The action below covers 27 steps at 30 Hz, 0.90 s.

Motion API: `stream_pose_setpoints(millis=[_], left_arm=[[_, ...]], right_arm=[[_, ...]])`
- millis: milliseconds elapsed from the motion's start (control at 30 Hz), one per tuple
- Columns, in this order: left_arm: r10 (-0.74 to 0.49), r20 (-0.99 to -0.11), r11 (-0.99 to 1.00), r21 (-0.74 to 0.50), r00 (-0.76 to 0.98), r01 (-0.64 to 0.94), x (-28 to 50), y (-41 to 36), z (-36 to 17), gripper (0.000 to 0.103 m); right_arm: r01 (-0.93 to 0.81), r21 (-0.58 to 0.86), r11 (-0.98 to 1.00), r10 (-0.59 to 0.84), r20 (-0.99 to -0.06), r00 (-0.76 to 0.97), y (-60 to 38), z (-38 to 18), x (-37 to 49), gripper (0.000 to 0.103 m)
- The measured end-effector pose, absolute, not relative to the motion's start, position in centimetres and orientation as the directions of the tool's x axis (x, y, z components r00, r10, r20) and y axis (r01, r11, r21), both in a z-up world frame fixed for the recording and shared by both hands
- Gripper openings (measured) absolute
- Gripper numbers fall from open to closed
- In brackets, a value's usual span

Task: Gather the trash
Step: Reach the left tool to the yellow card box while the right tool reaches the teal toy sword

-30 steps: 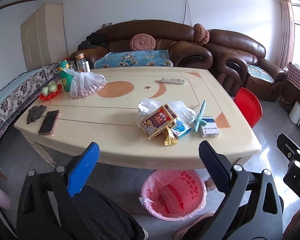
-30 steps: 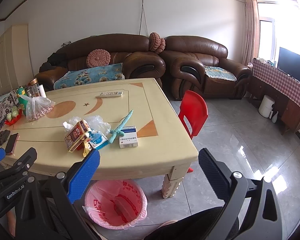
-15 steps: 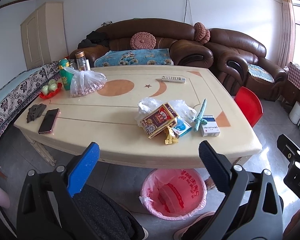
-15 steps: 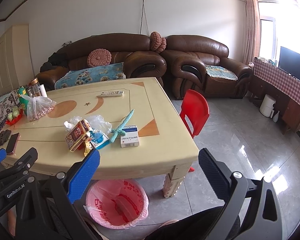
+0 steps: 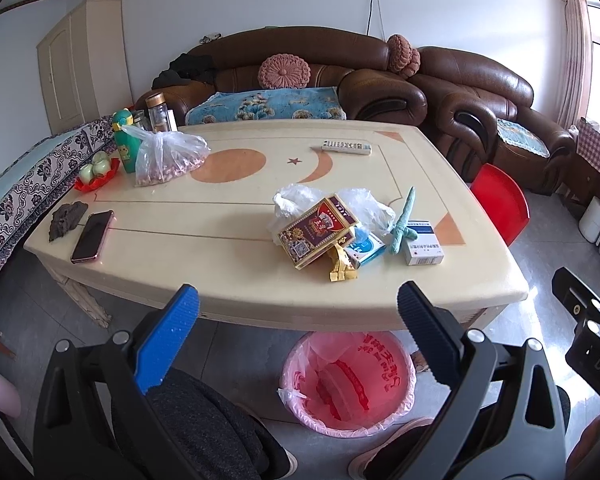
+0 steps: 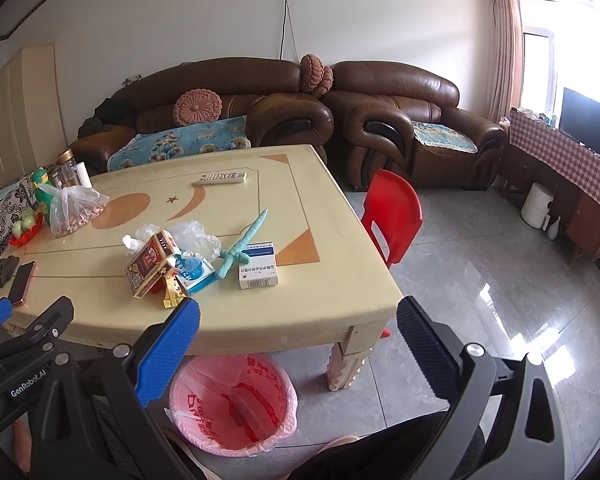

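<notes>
A cream-coloured low table with orange inlays (image 5: 228, 216) serves as the landmark. Near its front edge lies a cluster of litter: a crumpled clear plastic bag (image 5: 364, 206), and leaning on it a dark red and gold cardboard box (image 5: 318, 230). Touching that box at its front are a small gold foil wrapper (image 5: 342, 270) and a blue and white packet (image 5: 366, 248). Just to the side of these, a teal twisted wrapper (image 5: 402, 220) rests partly on a white and blue medicine box (image 5: 422, 242).

Under the table's front edge, on the grey tiled floor, stands a round bin lined with a pink plastic bag (image 5: 348, 384), holding something reddish.

The left gripper (image 5: 298, 320) hangs off the table's front edge, above the bin, its fingers spread wide and empty. The right gripper (image 6: 298, 322) hangs by the table's near corner, likewise spread wide with nothing between the fingers.

At the table's far side lies a white remote control (image 5: 346, 147).
</notes>
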<state>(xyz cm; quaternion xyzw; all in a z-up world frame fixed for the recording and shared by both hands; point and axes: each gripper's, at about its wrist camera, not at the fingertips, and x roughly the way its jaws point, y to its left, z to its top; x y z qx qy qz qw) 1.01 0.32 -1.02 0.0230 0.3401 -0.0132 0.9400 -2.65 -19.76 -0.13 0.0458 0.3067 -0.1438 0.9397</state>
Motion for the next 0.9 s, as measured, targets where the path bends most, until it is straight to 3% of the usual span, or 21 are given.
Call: stream_pose_setpoints(millis=[467, 667, 900], left_arm=[[-0.019, -0.667, 0.998, 0.034, 0.745, 0.056, 4.8, 2.0, -2.8, 0.097], [-0.08, -0.713, 0.981, 0.067, 0.697, 0.182, 8.7, 1.9, -4.8, 0.097], [-0.145, -0.749, 0.938, 0.104, 0.647, 0.33, 13.2, 1.8, -7.0, 0.097]], right_arm=[[0.233, -0.053, 0.971, -0.216, -0.614, 0.759, -21.2, -2.9, 1.9, 0.097], [0.165, 0.05, 0.985, -0.083, -0.704, 0.706, -23.1, -5.7, 6.1, 0.097], [0.122, 0.101, 0.987, -0.011, -0.726, 0.687, -23.9, -6.1, 12.0, 0.097]])
